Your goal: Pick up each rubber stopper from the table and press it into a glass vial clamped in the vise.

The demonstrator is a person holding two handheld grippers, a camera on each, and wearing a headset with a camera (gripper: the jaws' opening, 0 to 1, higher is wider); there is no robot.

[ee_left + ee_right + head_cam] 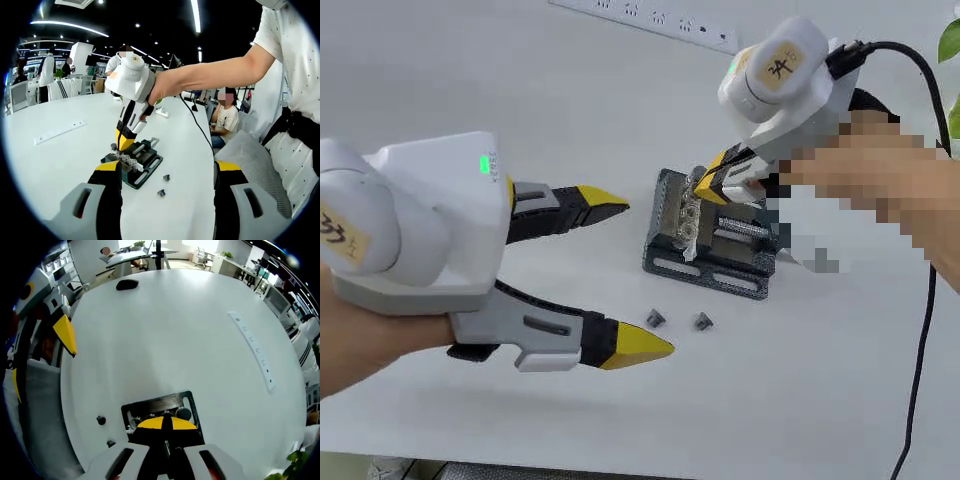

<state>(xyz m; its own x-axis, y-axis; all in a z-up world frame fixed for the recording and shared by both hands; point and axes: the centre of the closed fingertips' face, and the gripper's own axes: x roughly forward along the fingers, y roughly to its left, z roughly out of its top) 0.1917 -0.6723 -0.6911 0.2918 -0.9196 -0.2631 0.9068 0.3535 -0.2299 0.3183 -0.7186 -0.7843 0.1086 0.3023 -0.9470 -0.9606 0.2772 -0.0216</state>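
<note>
Two stoppers (655, 318) (702, 321), small and grey, lie loose on the white table (520, 100), near each other and just in front of the vise (665, 262), touching neither it nor each other. The vise is dark metal, sitting flat, with a row of clear vials (688, 228) clamped upright between its blocks; its screw points toward the person's right. In the right gripper view one vial mouth by the tips looks dark and round, but whether it is plugged cannot be told. Right gripper (712, 188) points steeply down on the vial row, yellow tips pressed together with only a thin seam between; anything pinched there is hidden. Left gripper (642, 277) hangs above the table on the vise's left, well apart from it, jaws spread wide, nothing between them, lower tip near the stoppers but above them. Open white surface lies all round the vise: bare on the left, bare on the far side up to a power strip (650, 18) lying well back. A black cable (925, 330) runs down the right side, clear of the vise. The table's near edge shows at the bottom left of the head view, well short of the stoppers. The left gripper view shows the table's rounded far end (175, 100) and seated people behind it.
</note>
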